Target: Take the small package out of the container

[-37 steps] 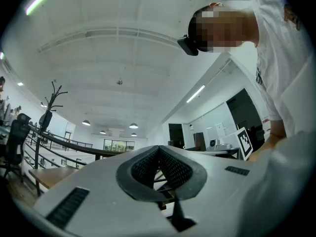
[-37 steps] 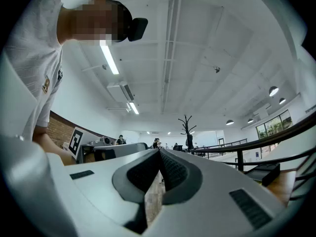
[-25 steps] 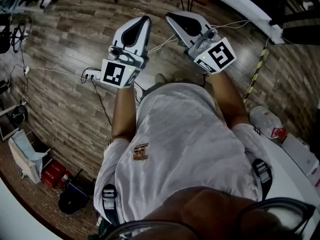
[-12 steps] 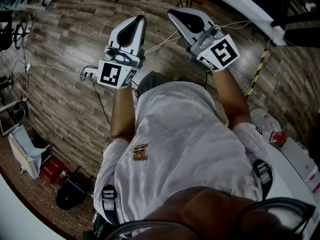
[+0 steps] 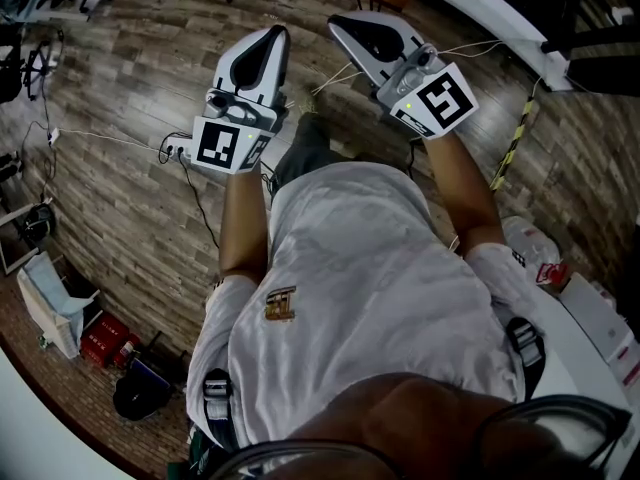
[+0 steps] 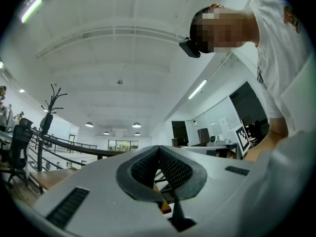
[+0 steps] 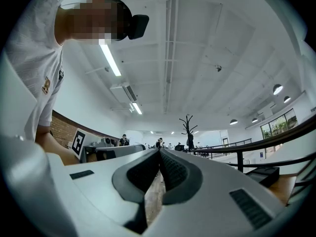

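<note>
No small package and no container shows in any view. In the head view my left gripper (image 5: 277, 31) and my right gripper (image 5: 336, 19) are held out side by side above a wooden plank floor (image 5: 120, 88), in front of the person's white shirt (image 5: 360, 288). Both point slightly upward. In the left gripper view the dark pads (image 6: 170, 168) of the left gripper (image 6: 158, 147) meet at the tip with nothing between them. The right gripper (image 7: 159, 151) is shut the same way in the right gripper view, its pads (image 7: 173, 171) bare.
Cables and a power strip (image 5: 177, 151) lie on the floor at the left. A white table edge (image 5: 480, 3) curves across the upper right, with a yellow-black striped strip (image 5: 515, 133) below it. A plastic bottle (image 5: 528, 240) lies at the right, and red boxes (image 5: 103, 343) and a bag at the lower left.
Both grippers have drifted a little up and to the left in the head view. The floor has slid beneath them, and the person's leg has come forward between the arms.
</note>
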The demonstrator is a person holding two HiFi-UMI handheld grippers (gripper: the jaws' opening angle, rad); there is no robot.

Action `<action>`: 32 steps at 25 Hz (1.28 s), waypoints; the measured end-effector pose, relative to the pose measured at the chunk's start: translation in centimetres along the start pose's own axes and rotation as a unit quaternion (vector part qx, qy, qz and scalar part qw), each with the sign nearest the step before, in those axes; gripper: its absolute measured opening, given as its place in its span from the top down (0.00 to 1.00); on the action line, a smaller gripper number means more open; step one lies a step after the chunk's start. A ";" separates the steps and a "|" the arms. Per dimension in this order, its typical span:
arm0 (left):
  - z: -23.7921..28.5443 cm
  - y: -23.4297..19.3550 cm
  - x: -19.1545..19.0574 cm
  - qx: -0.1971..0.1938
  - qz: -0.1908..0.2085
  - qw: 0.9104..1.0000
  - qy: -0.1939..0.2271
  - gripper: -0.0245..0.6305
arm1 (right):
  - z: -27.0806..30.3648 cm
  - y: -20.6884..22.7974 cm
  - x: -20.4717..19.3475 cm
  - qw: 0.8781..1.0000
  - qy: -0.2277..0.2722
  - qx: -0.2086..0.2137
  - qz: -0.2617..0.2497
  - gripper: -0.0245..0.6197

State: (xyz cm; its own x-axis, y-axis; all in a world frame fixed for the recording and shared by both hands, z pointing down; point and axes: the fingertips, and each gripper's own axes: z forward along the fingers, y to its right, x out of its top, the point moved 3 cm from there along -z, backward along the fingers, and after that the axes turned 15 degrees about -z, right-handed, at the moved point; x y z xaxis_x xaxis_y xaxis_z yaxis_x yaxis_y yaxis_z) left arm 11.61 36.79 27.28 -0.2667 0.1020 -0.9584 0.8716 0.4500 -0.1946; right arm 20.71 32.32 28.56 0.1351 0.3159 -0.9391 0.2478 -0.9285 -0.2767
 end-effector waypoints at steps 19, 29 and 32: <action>11.6 -19.8 0.7 -0.042 -0.019 0.999 -0.002 0.93 | 15.4 13.6 -8.1 0.999 -0.034 -0.036 -0.002 0.91; 16.4 -32.3 1.9 -0.080 -0.036 0.996 -0.005 0.93 | 25.5 20.0 -12.5 0.995 -0.062 -0.076 -0.006 0.91; 17.3 -35.5 2.2 -0.092 -0.038 0.995 -0.010 0.93 | 28.3 21.2 -13.5 0.994 -0.070 -0.087 -0.009 0.91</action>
State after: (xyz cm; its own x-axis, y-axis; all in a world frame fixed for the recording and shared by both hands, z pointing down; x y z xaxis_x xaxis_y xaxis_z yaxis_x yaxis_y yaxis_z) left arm -12.83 5.64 28.43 -0.3188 0.0456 -0.9467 0.7592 0.6102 -0.2262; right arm -3.00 2.83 29.62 -0.0019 0.2908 -0.9568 0.4122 -0.8715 -0.2657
